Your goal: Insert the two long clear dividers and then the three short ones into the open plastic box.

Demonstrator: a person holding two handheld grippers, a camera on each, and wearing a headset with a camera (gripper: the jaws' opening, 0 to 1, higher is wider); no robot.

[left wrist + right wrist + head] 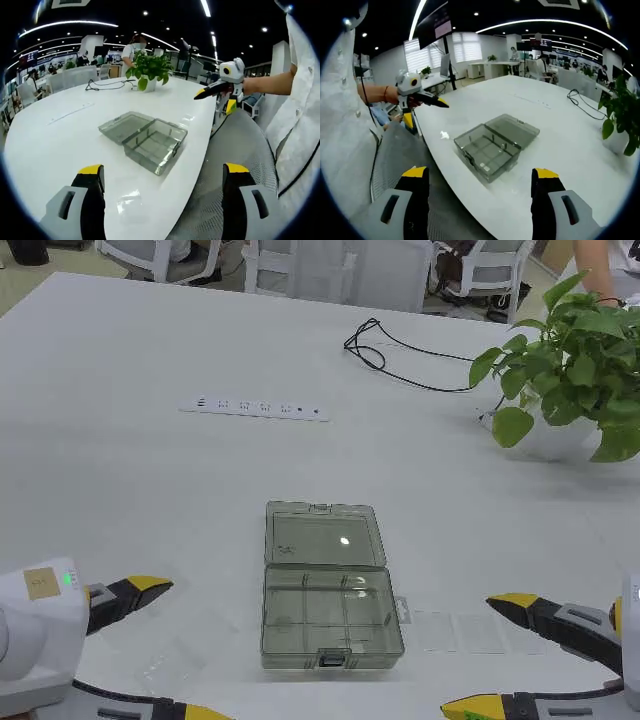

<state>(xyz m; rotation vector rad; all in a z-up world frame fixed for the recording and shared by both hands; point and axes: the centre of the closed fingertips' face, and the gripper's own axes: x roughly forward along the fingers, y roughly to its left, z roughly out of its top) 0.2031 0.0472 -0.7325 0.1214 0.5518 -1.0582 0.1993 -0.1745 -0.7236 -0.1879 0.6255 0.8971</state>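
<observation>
Box: smoky clear plastic box (pixel 332 625) lying open on the white worktop (pixel 150 490), near its front edge, with the hinged lid (pixel 325 537) folded back flat on the far side.
Box interior: showing faint crossing lines in the head view, possibly slots, ribs or seated dividers; not telling which.
Dividers: thin clear flat strips (pixel 462 632) lying on the worktop just to the right of the box. Another clear piece (pixel 175 660) lying to its left, near the left tool (pixel 198 650). Too faint for sorting long from short.
Left tool: hovering low at the left of the box, yellow-tipped jaws gaping wide, carrying nothing.
Right tool (pixel 468 652): hovering at the right of the box, jaws likewise spread wide, carrying nothing, the clear strips lying just beside its tips.
Step in hand: judging by bare jaws and loose pieces, reaching for a divider, most likely a long one, being first in the task's order.
Next move: calling for lowering one tool close to the worktop, pinching a thin strip by its edge, raising it upright and lining it up along the box's length.
Risk: sliding the slick strip instead of gripping it; nudging the light box out of place.
</observation>
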